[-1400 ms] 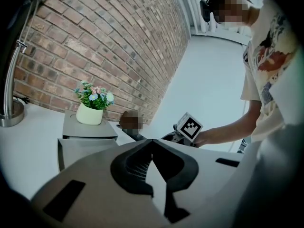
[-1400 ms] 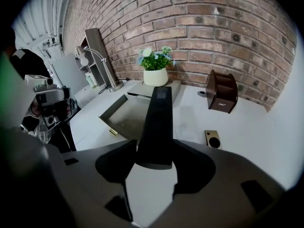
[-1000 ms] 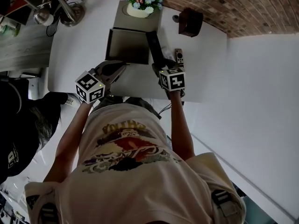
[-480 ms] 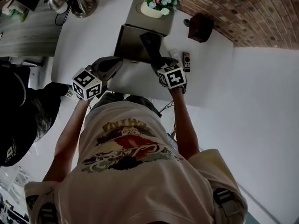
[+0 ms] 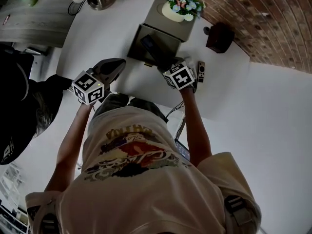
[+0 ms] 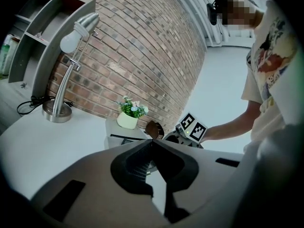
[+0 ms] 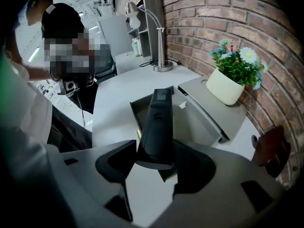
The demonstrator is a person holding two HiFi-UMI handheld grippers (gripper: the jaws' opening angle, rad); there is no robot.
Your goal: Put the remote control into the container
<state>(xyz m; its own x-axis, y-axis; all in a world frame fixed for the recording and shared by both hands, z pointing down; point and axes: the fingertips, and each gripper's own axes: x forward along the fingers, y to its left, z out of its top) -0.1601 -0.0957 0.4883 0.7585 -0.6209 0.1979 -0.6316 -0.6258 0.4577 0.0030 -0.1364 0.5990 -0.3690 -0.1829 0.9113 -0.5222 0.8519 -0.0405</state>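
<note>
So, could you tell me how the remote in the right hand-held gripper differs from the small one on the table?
The black remote is clamped in the right hand-held gripper, raised over the open container; the small remote lies flat on the table, untouched. The black remote is longer and darker than the small remote. Both are slim bars.

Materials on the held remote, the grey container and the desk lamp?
Remote control: looks like matte black plastic, no glare, moulded edges.
Container: grey, flat matte; thin straight walls suggest sheet metal or plastic, can't tell which.
Lamp: likely brushed metal; pole and base show a silvery sheen.
</note>
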